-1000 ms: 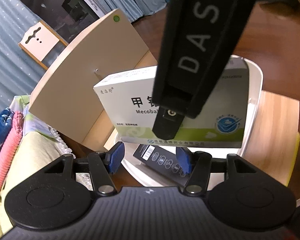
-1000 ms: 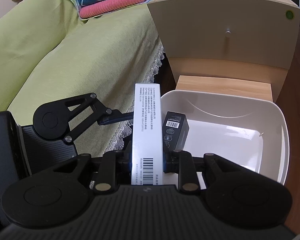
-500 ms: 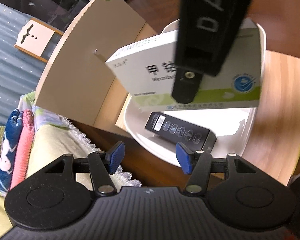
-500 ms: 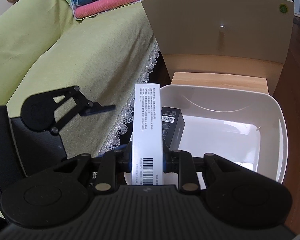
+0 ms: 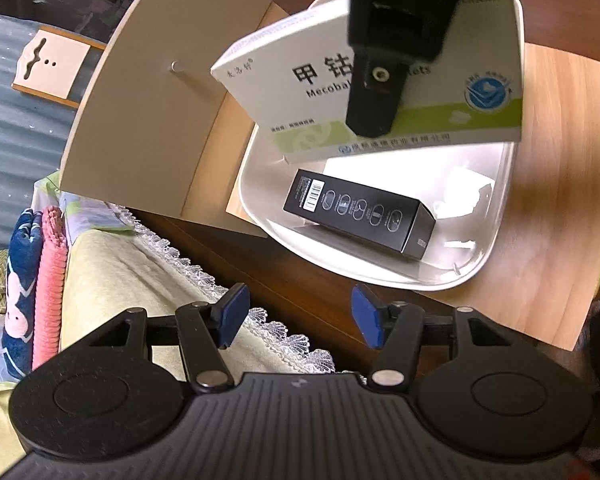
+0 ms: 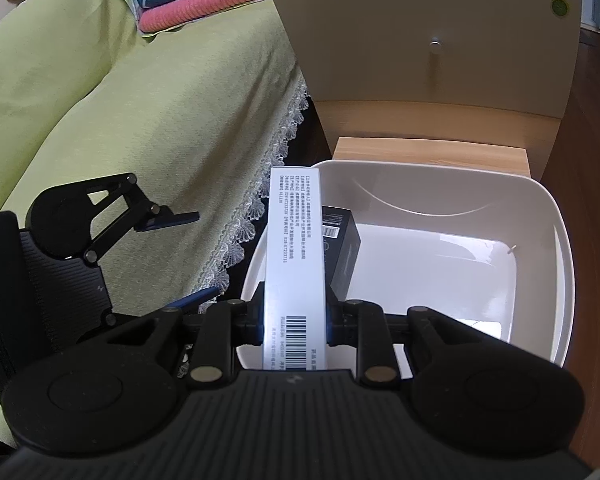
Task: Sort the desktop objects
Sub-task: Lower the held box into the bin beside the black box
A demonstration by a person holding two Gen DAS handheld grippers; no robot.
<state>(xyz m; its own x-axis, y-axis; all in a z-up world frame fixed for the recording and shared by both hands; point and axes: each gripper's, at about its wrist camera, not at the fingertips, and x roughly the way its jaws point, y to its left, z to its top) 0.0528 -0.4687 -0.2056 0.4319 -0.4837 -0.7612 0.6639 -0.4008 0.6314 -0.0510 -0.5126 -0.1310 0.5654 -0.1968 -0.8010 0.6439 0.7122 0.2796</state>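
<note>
Your right gripper (image 6: pixel 294 322) is clamped on the white medicine box (image 6: pixel 295 248), held over the white bin's (image 6: pixel 556 248) 9 o'clock rim. Your left gripper (image 5: pixel 296 316) has its jaws wide apart, empty, clear of that rim. Two boxes total: one black box (image 5: pixel 360 214) lies inside; the bin floor at 3 o'clock is free.

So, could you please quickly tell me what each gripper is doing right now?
Left gripper: open, holding nothing.
Right gripper: shut on the white medicine box, held above the white tub.
</note>
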